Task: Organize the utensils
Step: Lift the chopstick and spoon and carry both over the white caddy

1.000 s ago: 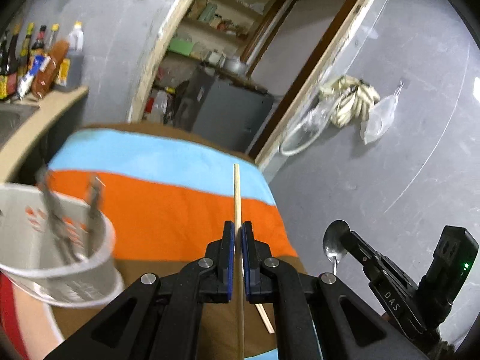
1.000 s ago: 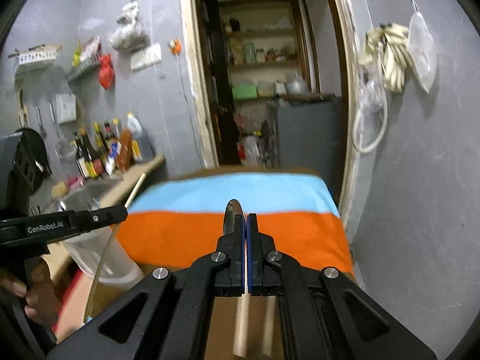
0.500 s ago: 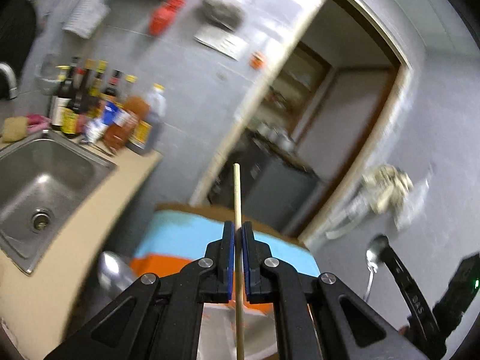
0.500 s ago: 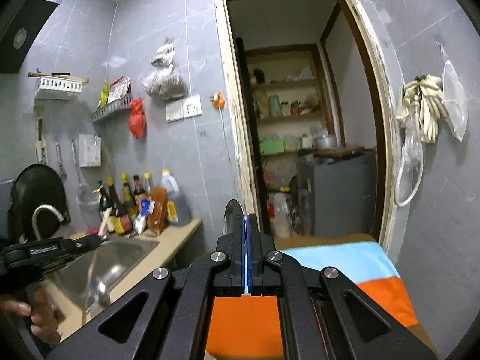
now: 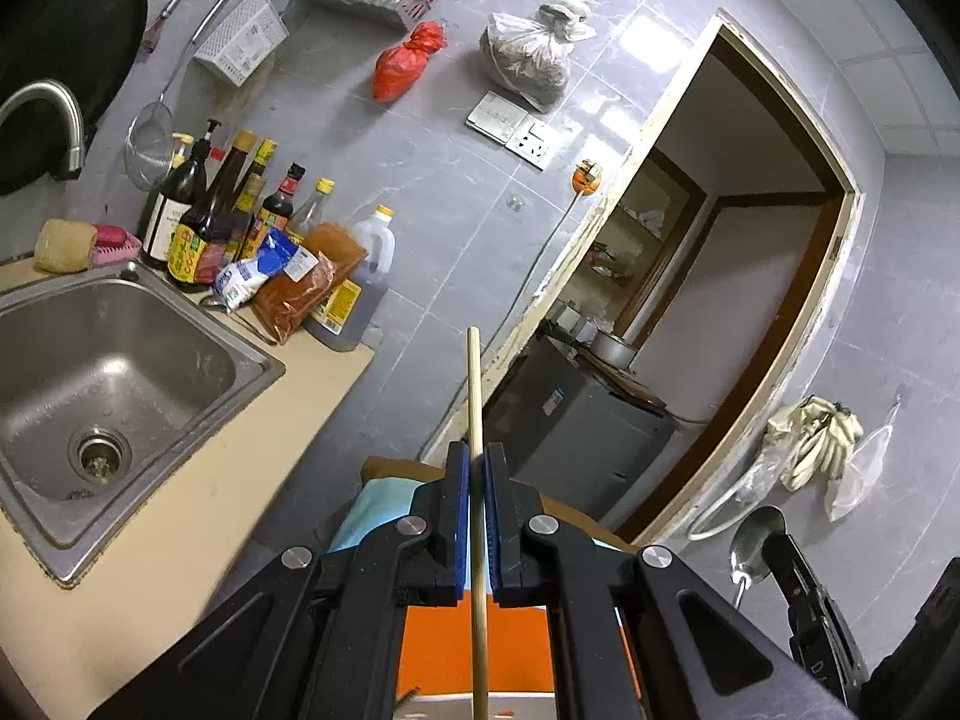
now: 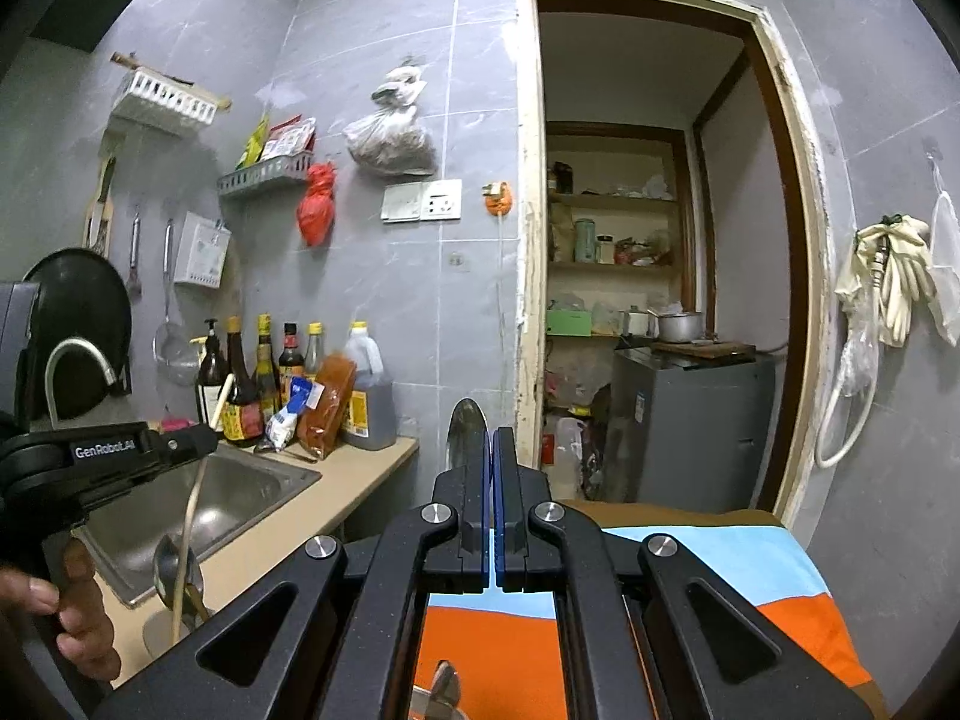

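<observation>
Both utensils are being carried, neither stowed yet. The left tongs [image 5: 474, 516] are clamping a chopstick [image 5: 474, 396] pointing toward 12 o'clock; the right tongs [image 6: 492, 516] are gripping a spoon [image 6: 467, 429] above the striped surface [image 6: 750, 564].

A beige counter [image 5: 198, 492] carries a steel sink [image 5: 108, 372] set into it. Behind the sink, bottles [image 5: 204, 222], packets [image 5: 300, 288] and a jug [image 5: 360, 276] stand against the wall; a sponge [image 5: 65, 245] sits at the back edge. Nearby, a striped cloth [image 6: 750, 564] covers a table.
</observation>
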The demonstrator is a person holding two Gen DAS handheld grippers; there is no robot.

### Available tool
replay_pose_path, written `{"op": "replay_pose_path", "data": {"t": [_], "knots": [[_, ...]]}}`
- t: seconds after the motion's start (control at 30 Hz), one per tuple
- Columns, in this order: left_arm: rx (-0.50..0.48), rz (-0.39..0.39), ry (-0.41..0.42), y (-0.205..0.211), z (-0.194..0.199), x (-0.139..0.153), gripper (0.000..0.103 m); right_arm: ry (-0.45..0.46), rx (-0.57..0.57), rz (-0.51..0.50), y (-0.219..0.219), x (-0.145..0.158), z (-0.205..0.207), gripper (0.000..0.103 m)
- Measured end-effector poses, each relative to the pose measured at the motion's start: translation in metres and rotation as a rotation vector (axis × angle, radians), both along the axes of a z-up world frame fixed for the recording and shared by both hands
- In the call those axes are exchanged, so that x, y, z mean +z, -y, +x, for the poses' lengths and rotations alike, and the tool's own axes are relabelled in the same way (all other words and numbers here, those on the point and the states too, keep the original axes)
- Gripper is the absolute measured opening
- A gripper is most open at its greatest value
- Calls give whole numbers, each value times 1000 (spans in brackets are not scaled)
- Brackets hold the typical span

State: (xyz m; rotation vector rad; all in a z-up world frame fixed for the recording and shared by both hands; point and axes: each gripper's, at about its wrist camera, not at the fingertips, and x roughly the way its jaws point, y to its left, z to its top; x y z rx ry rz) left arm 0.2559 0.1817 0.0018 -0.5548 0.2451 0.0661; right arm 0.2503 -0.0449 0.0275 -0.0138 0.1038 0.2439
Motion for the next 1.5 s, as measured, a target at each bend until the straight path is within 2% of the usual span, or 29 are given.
{"op": "replay_pose_path", "data": {"t": [0.2,0.57,0.77,1.5], "knots": [[21,69,16,12,-4,-10,5,25,35,-39,-11,-15,-1,1],[26,141,22,30,-10,-20,5,-11,57,-88,-13,-30,1,1],[-2,151,8,33,-11,-23,5,-52,78,-87,-9,-33,6,1],[-57,185,-83,34,-22,-23,6,-115,98,-102,1,-38,-6,3]]}}
